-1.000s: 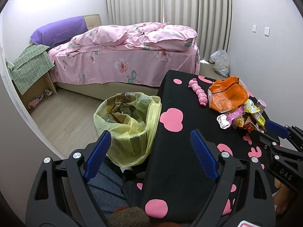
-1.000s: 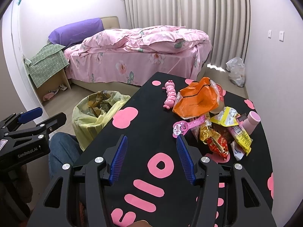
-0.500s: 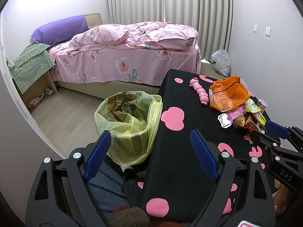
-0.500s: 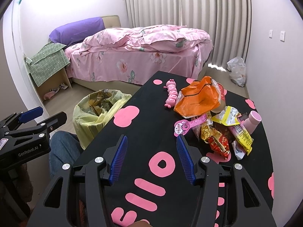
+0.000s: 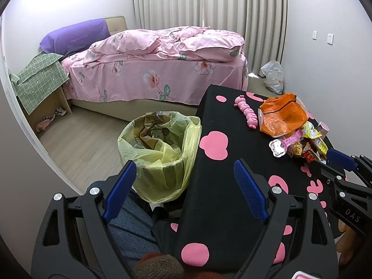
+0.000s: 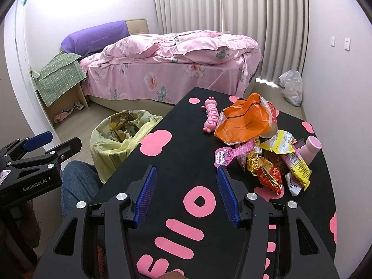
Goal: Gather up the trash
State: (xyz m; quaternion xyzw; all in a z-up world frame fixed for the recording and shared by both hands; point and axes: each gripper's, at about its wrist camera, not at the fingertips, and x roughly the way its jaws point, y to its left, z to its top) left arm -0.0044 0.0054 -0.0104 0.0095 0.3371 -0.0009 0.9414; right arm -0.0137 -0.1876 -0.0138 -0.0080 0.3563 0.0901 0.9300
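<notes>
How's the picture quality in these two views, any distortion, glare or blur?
Left wrist view: strong fisheye bending, dark corners, the curtain bows; even, soft light, all sharp. Right wrist view: same bending; a bright strip of daylight on the floor under the curtain, slight shine on the orange bag, no blur.

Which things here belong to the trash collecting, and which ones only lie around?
For the job:
- wrappers
- orange bag
- bin
- left hand-held gripper, open
- right hand-held gripper, open

Just lying about:
- pink caterpillar toy
- pink cup
- bed
- shoes
- white bag
</notes>
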